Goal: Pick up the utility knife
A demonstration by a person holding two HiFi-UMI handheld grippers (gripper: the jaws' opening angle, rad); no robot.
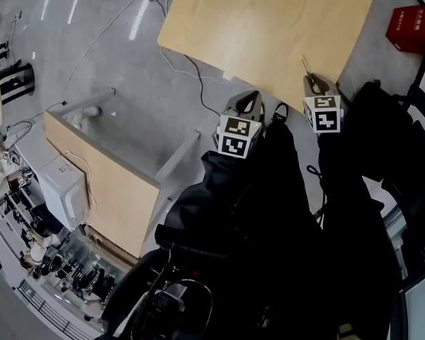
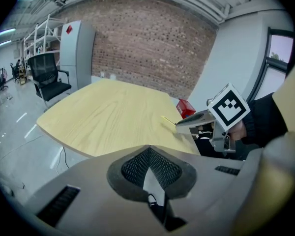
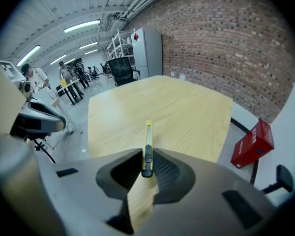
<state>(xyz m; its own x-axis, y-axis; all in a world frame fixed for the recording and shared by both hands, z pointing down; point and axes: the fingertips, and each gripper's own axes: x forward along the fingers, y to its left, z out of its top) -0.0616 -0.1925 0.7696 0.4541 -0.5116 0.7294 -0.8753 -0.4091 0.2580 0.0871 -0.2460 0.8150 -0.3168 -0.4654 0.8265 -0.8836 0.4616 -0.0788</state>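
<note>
Brick-walled room, pale wood table (image 1: 269,27): the right tongs (image 3: 146,156) pinch the rear end of a yellow knife (image 3: 147,144), its tip pointing out over the tabletop near the edge. The left tongs (image 2: 148,151) are pressed together at the tips with nothing between them, hanging just off the table's edge beside the right pair. A red box (image 1: 413,27) sits on the grey floor (image 1: 127,83) past the table; its white print is too small to read.
</note>
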